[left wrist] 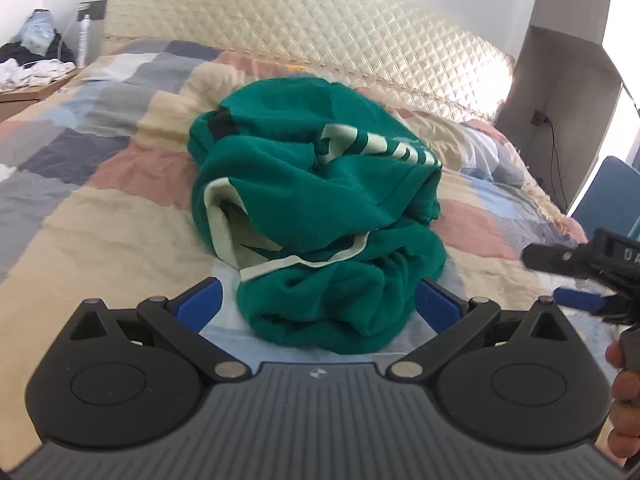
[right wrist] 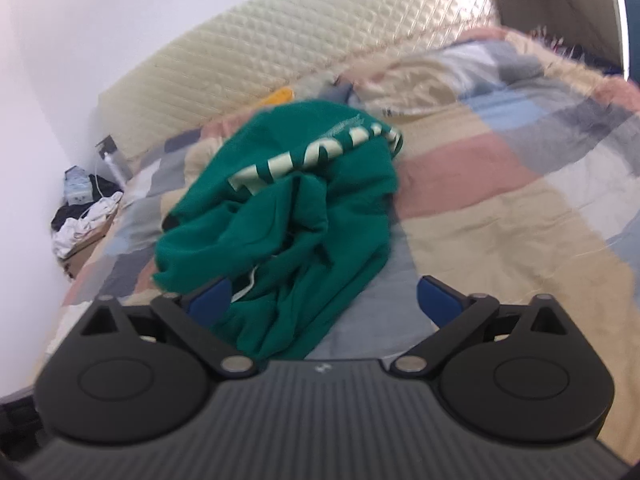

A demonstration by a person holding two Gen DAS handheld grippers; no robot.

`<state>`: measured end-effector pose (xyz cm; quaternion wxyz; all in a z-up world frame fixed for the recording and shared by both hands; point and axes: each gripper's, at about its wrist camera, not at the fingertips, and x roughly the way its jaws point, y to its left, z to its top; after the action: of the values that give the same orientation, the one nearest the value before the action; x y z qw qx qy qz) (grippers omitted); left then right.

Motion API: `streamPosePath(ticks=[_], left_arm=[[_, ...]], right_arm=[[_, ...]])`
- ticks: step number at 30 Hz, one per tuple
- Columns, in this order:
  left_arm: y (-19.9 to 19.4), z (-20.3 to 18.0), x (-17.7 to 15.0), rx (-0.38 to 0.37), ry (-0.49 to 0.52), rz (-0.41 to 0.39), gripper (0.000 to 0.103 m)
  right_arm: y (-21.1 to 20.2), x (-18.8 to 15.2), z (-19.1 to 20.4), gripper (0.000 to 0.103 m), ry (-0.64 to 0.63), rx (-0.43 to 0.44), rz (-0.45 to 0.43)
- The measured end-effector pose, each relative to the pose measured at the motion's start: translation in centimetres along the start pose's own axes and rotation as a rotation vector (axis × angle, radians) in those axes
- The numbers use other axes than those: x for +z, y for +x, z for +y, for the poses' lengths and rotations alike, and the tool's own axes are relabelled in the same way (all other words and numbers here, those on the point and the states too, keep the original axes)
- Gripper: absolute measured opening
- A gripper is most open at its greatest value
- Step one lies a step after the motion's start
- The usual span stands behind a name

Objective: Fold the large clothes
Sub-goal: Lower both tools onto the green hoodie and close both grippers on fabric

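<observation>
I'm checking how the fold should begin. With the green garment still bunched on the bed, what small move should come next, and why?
Probably close the left gripper on the near edge of the green garment to start spreading it. It lies crumpled on the patchwork bedspread, its near folds between the open jaws; the right gripper is open too.

The left tool [left wrist: 318, 300] has its two blue-padded fingers [left wrist: 200, 304] spread wide apart, one on each side of its view, gripping nothing. The right tool [right wrist: 324, 300] is likewise spread wide, its blue fingers [right wrist: 438, 300] well apart and clamping nothing. In the left wrist view the right tool [left wrist: 580, 276] shows at the right edge, level with the left one and just beside it, with the person's right hand [left wrist: 624, 396] wrapped around its handle below.
</observation>
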<state>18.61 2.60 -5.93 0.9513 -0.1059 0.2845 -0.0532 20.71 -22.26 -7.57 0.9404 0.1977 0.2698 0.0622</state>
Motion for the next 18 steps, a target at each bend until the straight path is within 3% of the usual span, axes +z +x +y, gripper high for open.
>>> streamPosePath(ticks=[5,9,15,18], left_arm=[[4.1,1.3,-0.6,-0.055,-0.015,-0.009,0.102],[6.9,2.3,-1.2,-0.075,-0.036,-0.014,0.102],[10.4,4.2,-2.3,-0.126,-0.124,0.001,0.102],[11.8,4.4,-2.7,-0.129,-0.130,0.010,0.094]], right_arm=[[5.5,-2.1,-1.5,0.085,0.055,0.066,0.097],[9.2,-3.0,-2.5,0.080,0.110,0.115,0.157],[12.9,-3.4,-4.2,0.070,0.219,0.195,0.164],[14.6,-3.9,-4.4,0.064,0.223,0.222,0.176]])
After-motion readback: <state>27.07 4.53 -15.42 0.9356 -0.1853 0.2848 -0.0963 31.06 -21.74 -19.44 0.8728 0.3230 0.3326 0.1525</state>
